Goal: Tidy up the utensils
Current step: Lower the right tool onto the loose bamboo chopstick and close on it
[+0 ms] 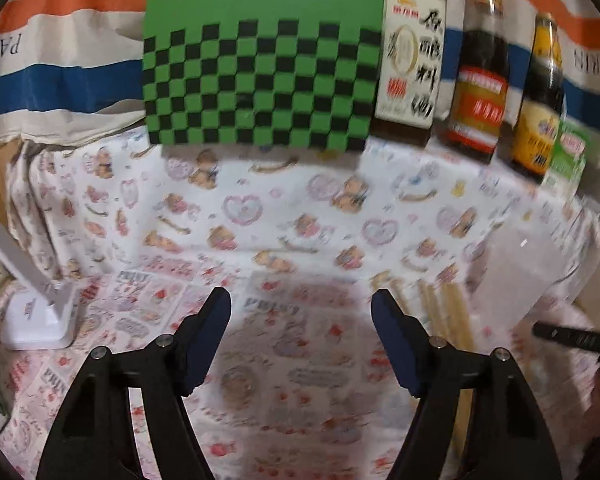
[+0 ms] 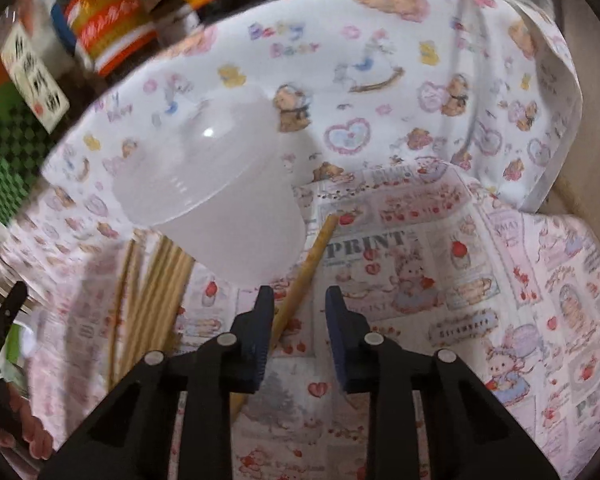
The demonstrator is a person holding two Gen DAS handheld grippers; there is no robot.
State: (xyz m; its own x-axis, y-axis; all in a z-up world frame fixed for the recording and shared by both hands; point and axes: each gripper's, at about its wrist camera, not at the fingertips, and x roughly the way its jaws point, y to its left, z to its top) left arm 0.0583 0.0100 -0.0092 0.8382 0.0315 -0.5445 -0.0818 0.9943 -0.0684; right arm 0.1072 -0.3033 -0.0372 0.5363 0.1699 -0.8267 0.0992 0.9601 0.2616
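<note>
Chopsticks (image 2: 156,280) lie in a loose bundle on the patterned counter (image 2: 420,240), partly under a translucent plastic cup (image 2: 220,184) tipped on its side, with one stray chopstick (image 2: 300,284) angled beside them. Right claw (image 2: 296,300) stands narrowly parted directly over that stray stick, pads not seen pressing it. Left claw (image 1: 300,304) gapes wide over bare cloth, holding nothing.

"print" on tablecloth (image 2: 420,264), "baby bear" too

Three sauce bottles (image 1: 480,80), one translucent cup (image 2: 220,184), one checkered board (image 1: 260,72), chopsticks (image 2: 156,288) too blurred to count.
</note>
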